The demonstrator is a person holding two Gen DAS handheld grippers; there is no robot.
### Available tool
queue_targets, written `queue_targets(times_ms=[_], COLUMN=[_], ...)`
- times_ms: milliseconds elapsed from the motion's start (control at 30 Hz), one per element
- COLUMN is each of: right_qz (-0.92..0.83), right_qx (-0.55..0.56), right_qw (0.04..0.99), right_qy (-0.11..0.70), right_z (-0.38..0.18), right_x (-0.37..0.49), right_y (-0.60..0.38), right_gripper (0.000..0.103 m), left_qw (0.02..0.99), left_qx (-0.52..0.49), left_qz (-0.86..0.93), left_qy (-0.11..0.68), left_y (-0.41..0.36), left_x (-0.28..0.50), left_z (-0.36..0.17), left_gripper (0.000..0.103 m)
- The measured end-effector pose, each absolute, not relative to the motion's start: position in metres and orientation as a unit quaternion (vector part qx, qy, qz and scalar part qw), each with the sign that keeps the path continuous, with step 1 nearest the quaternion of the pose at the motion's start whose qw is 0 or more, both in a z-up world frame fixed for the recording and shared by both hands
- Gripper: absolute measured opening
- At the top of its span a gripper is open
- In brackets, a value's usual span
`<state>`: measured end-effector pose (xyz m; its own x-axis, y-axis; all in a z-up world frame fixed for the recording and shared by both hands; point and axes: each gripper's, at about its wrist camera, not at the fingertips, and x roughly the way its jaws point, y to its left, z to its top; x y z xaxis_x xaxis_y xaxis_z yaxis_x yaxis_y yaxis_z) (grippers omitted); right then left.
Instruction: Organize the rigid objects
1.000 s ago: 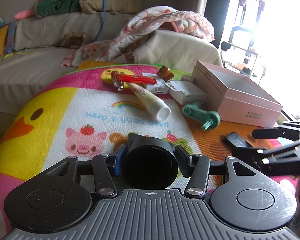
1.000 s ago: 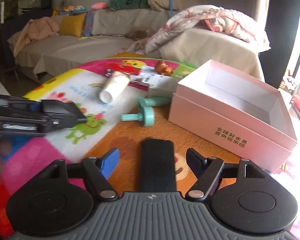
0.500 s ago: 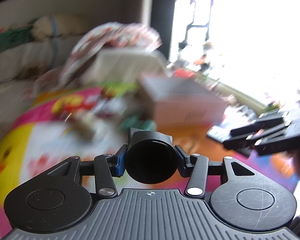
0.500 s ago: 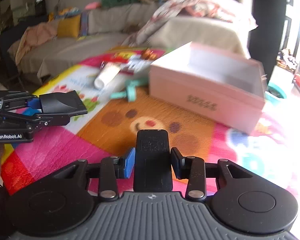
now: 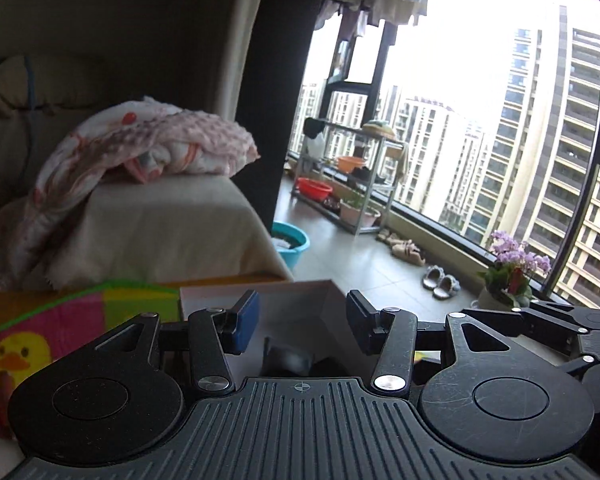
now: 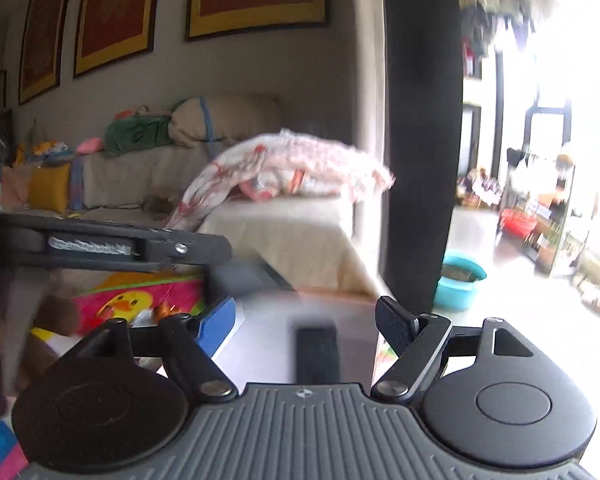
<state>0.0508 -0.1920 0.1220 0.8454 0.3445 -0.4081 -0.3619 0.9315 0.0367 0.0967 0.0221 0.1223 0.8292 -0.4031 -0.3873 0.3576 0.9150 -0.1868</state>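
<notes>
Both tools hang over the open pale pink cardboard box, which looks like the drop-off step of the sorting. The left gripper has its jaws spread with nothing between them; a dark rounded object lies in the box below it, half hidden by the tool body. The right gripper is likewise spread, above a flat black rectangular object inside the box. Next, probably, both lift away toward items left on the bright cartoon play mat. The right view is blurred.
</notes>
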Motion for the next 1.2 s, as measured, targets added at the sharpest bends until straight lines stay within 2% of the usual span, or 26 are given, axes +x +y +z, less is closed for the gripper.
queue_targets(times_ms=[100, 233, 467, 700, 933, 1067, 1200], right_qz=[0.185, 0.181, 0.221, 0.211, 0.208, 0.208, 0.208], right_qx=[-0.034, -0.046, 0.007, 0.007, 0.01, 0.005, -0.002], right_qw=[0.957, 0.954, 0.935, 0.935, 0.932, 0.932, 0.928], right_qy=[0.221, 0.235, 0.278, 0.284, 0.298, 0.298, 0.309], right_z=[0.088, 0.049, 0.021, 0.017, 0.014, 0.014, 0.013], right_x=[0.03, 0.004, -0.009, -0.005, -0.002, -0.003, -0.001], right_y=[-0.192, -0.19, -0.173, -0.17, -0.17, -0.169, -0.166], right_gripper=[0.082, 0.083, 0.083, 0.083, 0.083, 0.086, 0.086], left_qw=[0.961, 0.97, 0.952, 0.948, 0.946, 0.942, 0.943], left_qx=[-0.061, -0.067, -0.129, -0.123, -0.053, -0.046, -0.048], left_qz=[-0.158, -0.054, 0.065, 0.048, 0.07, 0.072, 0.06], left_qy=[0.218, 0.227, 0.269, 0.29, 0.311, 0.325, 0.325], left_y=[0.052, 0.099, 0.175, 0.157, 0.135, 0.133, 0.133], left_x=[0.079, 0.053, 0.032, 0.04, 0.083, 0.099, 0.096], left_z=[0.095, 0.064, 0.046, 0.043, 0.03, 0.021, 0.019], left_gripper=[0.053, 0.053, 0.052, 0.052, 0.052, 0.052, 0.047])
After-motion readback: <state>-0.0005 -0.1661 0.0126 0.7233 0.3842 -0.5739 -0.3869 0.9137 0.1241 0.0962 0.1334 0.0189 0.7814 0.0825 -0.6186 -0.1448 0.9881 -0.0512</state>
